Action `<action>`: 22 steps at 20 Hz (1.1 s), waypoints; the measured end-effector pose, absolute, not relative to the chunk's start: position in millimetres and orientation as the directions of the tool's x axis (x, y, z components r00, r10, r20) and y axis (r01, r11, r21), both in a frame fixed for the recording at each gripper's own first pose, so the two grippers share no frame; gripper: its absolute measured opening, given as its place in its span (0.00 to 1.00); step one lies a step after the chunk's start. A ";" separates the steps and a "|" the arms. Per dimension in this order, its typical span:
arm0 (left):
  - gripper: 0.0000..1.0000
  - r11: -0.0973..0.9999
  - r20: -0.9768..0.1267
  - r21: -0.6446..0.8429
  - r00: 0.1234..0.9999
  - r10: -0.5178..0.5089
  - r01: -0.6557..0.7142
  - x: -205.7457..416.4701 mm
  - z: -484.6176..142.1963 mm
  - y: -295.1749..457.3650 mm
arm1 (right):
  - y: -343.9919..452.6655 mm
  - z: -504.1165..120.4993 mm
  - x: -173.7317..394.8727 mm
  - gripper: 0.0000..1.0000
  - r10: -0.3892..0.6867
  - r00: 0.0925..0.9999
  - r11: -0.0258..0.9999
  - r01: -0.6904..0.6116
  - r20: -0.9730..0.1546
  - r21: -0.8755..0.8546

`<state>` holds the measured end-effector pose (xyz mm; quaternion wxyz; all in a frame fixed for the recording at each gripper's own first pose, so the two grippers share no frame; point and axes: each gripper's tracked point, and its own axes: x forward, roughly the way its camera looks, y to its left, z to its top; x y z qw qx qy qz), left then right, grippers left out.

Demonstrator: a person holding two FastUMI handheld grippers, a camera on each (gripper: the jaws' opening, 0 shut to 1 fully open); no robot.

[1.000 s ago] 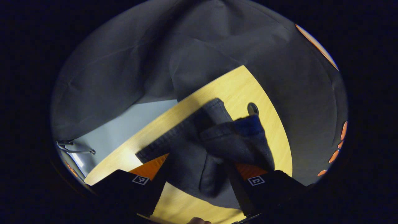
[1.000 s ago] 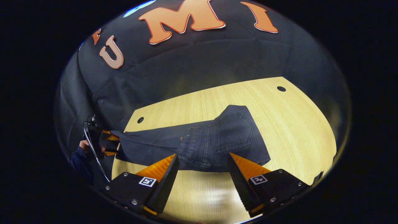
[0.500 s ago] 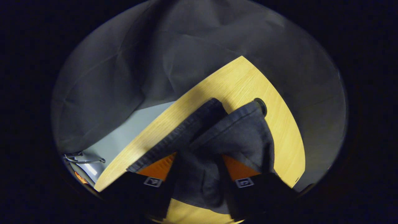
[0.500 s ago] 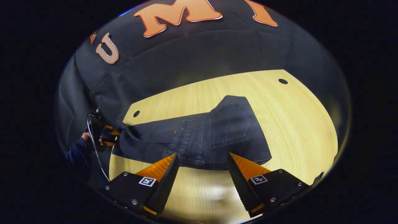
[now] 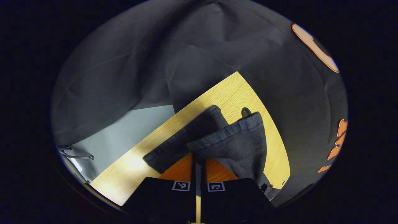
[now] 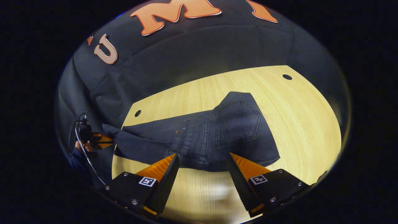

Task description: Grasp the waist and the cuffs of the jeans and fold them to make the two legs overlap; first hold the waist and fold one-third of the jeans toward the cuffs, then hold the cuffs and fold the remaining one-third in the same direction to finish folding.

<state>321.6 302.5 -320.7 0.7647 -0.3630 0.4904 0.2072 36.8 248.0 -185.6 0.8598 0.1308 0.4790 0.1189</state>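
Jeans (image 6: 214,137) cuffs pinched by left gripper (image 5: 198,161) | pinch point hidden | right gripper (image 6: 202,161) fingers spread.

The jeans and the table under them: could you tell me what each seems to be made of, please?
The jeans look like dark denim, matte and woven: stitched seams and a sewn back pocket show. The table looks like pale wood or a wood-print laminate, with fine straight grain and a slight sheen near the right gripper; which of the two I cannot tell.

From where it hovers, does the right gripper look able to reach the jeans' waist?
Probably yes: the right gripper is open with the waist of the jeans just ahead of its fingertips, only bare table between.
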 end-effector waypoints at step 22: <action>0.83 0.607 -0.875 -0.401 0.484 -0.031 -0.686 282.2 -265.4 312.1 | 245.6 -198.0 38.0 0.94 0.316 0.477 0.945 -0.080 -0.820 0.318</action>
